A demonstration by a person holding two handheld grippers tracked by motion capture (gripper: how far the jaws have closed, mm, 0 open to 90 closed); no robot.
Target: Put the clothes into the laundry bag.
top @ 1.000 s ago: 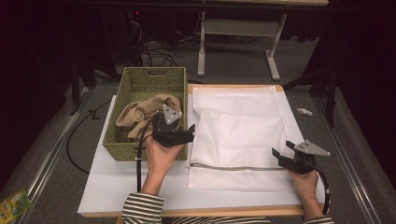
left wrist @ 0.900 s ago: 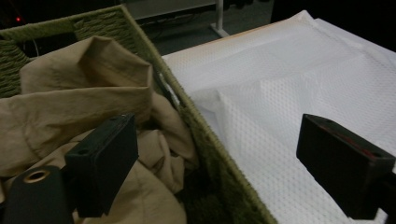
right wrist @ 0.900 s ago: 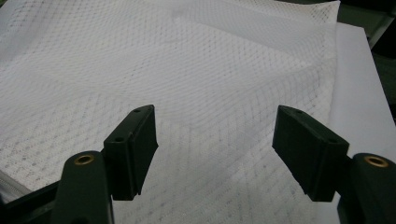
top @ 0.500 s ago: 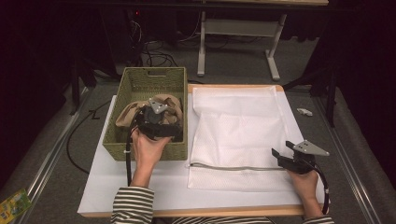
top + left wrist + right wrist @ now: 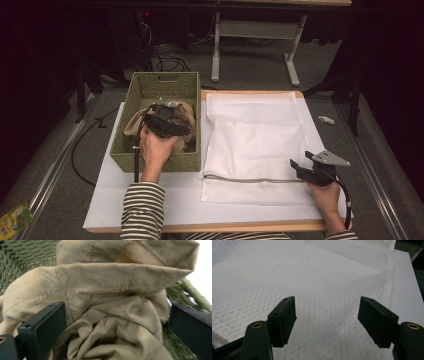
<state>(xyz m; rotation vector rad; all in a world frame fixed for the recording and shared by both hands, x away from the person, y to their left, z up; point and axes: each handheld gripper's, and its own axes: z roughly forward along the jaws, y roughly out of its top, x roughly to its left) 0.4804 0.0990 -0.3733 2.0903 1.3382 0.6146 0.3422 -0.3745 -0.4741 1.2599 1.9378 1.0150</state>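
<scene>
Jaws of left gripper (image 5: 115,330) wide around tan garment (image 5: 110,302) — in basket (image 5: 145,85), not yet pinched

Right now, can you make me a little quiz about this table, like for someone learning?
1. True or false: the left gripper is shut on the cloth.
2. What lies under the right gripper? A) mesh bag B) towel C) book
3. Where is the cloth?

Key:
1. False: its jaws are open, one on each side of the cloth.
2. A, the mesh bag.
3. In the basket.
</scene>
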